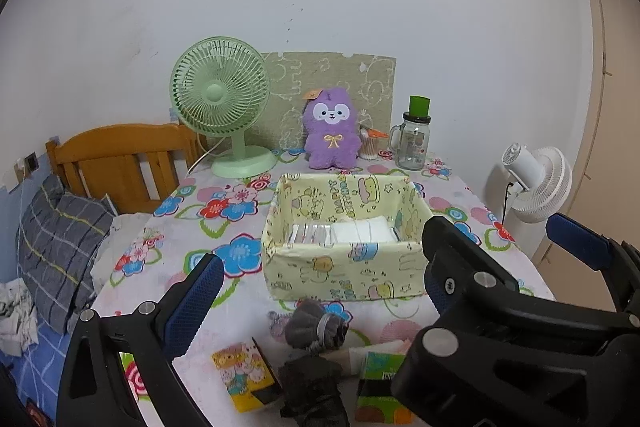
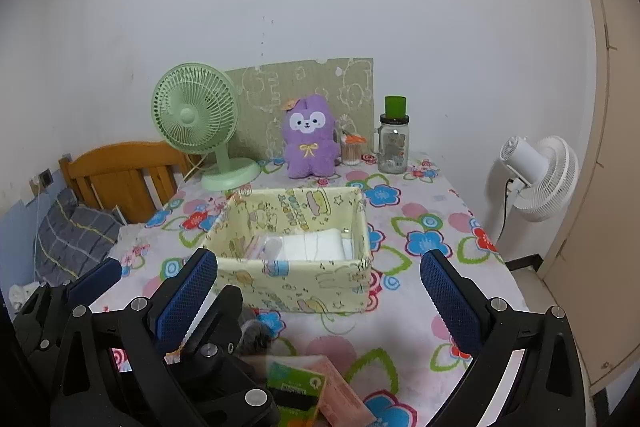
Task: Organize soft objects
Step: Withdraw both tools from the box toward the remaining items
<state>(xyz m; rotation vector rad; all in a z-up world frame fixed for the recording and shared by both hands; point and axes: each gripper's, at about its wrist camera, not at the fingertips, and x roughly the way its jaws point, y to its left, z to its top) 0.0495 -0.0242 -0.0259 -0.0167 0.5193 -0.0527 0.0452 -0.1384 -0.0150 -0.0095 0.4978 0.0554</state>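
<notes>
A pale yellow cartoon-print fabric box (image 1: 344,275) (image 2: 296,287) stands mid-table, holding white folded packs (image 1: 360,231) (image 2: 316,245). In front of it lie a grey rolled sock bundle (image 1: 314,323) (image 2: 252,337), a black bundle (image 1: 312,387), a yellow cartoon tissue pack (image 1: 246,373) and a green tissue pack (image 1: 380,375) (image 2: 296,391). My left gripper (image 1: 320,287) is open and empty above these items. My right gripper (image 2: 320,291) is open and empty, close to the right of the left one, just in front of the box.
At the table's back stand a green desk fan (image 1: 222,103), a purple plush toy (image 1: 331,129), a cotton-swab cup (image 1: 370,145) and a glass jar mug (image 1: 414,139). A wooden bed headboard (image 1: 120,163) and pillow are left; a white floor fan (image 1: 536,183) is right.
</notes>
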